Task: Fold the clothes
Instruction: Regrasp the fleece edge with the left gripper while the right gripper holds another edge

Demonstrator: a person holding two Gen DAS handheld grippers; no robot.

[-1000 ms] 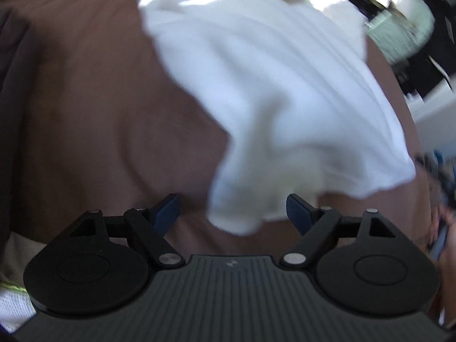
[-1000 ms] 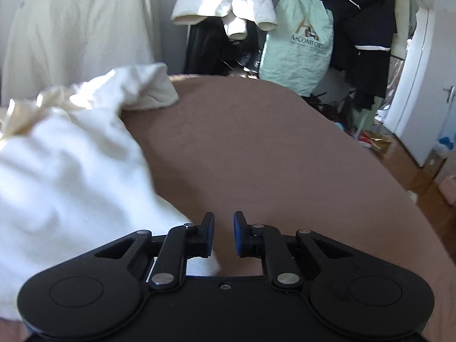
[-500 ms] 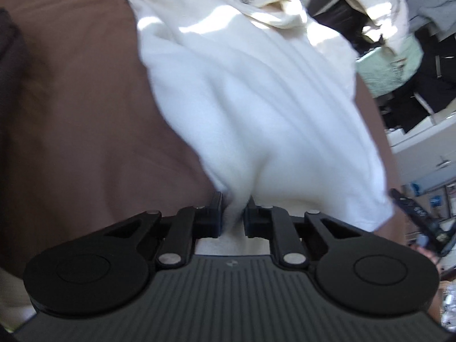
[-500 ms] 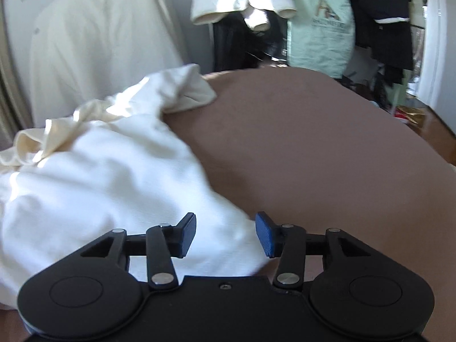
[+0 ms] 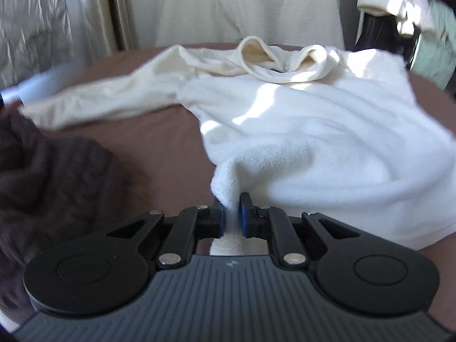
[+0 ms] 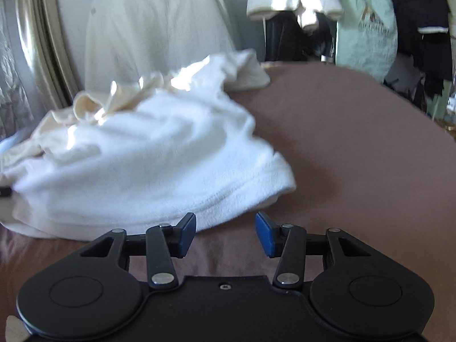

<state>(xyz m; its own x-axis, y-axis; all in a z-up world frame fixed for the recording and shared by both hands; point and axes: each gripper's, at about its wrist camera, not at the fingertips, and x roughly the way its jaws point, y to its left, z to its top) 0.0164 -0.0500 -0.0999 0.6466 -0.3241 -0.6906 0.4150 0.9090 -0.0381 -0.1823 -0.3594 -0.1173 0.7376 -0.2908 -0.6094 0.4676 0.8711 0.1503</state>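
Observation:
A white fleece top (image 5: pixel 313 142) lies spread over a brown bed (image 5: pixel 159 139), its collar at the far side and one cream sleeve (image 5: pixel 94 102) stretched out to the left. My left gripper (image 5: pixel 231 208) is shut on a bunched fold at the top's near hem, lifted slightly. In the right wrist view the same top (image 6: pixel 148 165) is heaped at the left, its hem corner just beyond my right gripper (image 6: pixel 225 228). The right gripper's jaws are opening, with nothing between them, only brown bed (image 6: pixel 356 148) below.
A dark brown knitted garment (image 5: pixel 48 176) lies on the bed at the near left. Curtains and a pale hanging cloth (image 6: pixel 154 34) stand behind the bed. Hung clothes and a mint bag (image 6: pixel 366 28) crowd the far right.
My left gripper closed on the white top's hem and tilted up, showing the whole garment. My right gripper went from shut to open and swung left toward the top's hem corner.

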